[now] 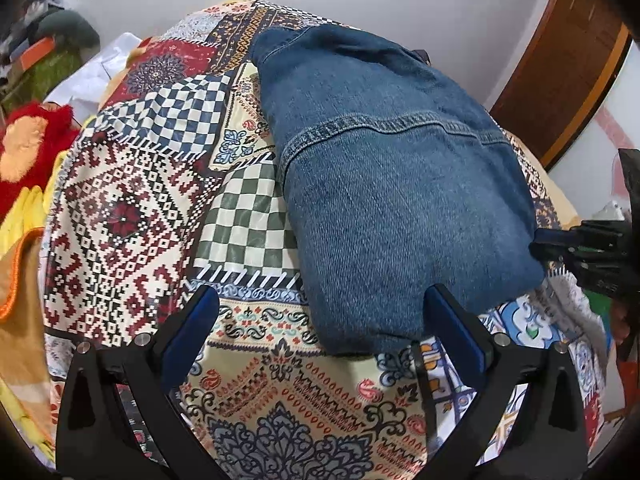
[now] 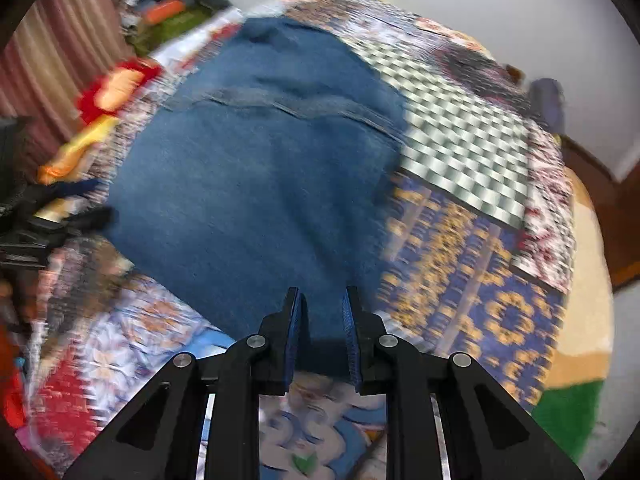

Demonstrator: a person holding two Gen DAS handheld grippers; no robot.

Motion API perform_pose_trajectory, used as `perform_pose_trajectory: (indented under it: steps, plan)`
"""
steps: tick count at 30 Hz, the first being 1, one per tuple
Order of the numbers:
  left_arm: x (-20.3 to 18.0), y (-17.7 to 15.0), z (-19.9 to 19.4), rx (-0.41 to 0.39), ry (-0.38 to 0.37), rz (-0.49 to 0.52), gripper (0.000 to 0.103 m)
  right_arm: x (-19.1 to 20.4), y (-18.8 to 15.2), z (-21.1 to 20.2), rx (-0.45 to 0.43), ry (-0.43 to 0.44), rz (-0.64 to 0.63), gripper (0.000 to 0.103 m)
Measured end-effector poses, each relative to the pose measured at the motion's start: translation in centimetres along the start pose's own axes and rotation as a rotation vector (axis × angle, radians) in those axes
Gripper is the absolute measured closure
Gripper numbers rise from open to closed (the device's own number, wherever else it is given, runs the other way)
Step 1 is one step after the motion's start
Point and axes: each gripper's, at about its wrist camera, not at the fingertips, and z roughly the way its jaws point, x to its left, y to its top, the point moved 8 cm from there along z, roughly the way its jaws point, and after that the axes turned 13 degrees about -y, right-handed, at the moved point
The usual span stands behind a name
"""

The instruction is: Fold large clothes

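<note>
The left gripper (image 1: 320, 320) is spread wide, holding nothing. The folded jeans (image 1: 392, 184) lie on the quilt (image 1: 132, 208), long axis running away from the camera and tilting left; their near end sits against its right finger (image 1: 452, 328). The right gripper (image 2: 322, 312) looks part-open, though blurred, with the jeans' (image 2: 256, 184) near edge between its fingers, seemingly unclamped.
</note>
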Motion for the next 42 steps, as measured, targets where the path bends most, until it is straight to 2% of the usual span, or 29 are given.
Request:
perform_pose_trajectory:
  steps: [1,2,3,5,8,10,12,16,20,23,29,33,36,40,42]
  plan:
    - [0.0,-0.2,-0.2,0.008,0.007,0.008,0.000,-0.4,-0.2,0.1,-0.006,-0.033,-0.001,0.054]
    - [0.2,-0.4,-0.5,0.011,0.016,0.016,0.000,-1.2,-0.5,0.0,-0.019,-0.080,0.007,0.035]
    - [0.4,-0.6,-0.8,0.011,0.022,0.021,0.000,-2.4,-0.8,-0.1,-0.036,-0.135,0.022,0.012]
    - [1.2,-1.2,-1.6,0.021,0.048,0.021,0.000,-3.5,-1.4,-0.2,-0.028,-0.116,0.044,0.011]
    - [3.1,-1.8,-2.8,0.034,0.151,0.023,0.000,-4.9,-2.0,-0.6,0.010,-0.049,0.092,0.011]
    - [4.5,-1.7,-3.8,0.025,0.218,0.023,0.000,-5.8,-1.5,-1.5,0.001,-0.036,0.122,0.011]
    - [5.4,-0.9,-4.7,0.001,0.228,0.012,0.000,-6.2,-0.5,-2.8,-0.030,-0.003,0.158,0.011]
    - [5.4,2.4,-6.4,-0.073,0.183,-0.010,0.000,-6.3,2.9,-4.9,-0.090,0.090,0.210,0.011]
    - [4.4,6.6,-5.9,-0.111,0.114,-0.002,0.000,-5.2,7.2,-5.5,-0.130,0.156,0.219,0.011]
    - [3.4,10.0,-3.9,-0.107,0.067,0.020,0.000,-3.8,10.1,-4.6,-0.132,0.189,0.203,0.011]
    - [2.6,14.9,1.8,-0.055,0.025,0.065,0.000,-0.7,14.6,-0.9,-0.088,0.223,0.147,0.011]
    - [3.0,17.0,5.4,-0.054,-0.007,0.036,0.000,0.9,16.8,2.3,-0.047,0.240,0.124,0.011]
    - [3.3,18.3,7.9,-0.066,-0.068,-0.015,0.000,1.3,17.6,5.1,-0.003,0.258,0.129,0.011]
    - [4.3,20.0,10.2,-0.047,-0.038,-0.027,0.000,-0.1,18.1,7.7,0.026,0.268,0.177,0.011]
    - [5.0,20.7,9.8,-0.086,-0.002,-0.019,0.000,-1.6,18.2,8.5,0.031,0.293,0.233,0.011]
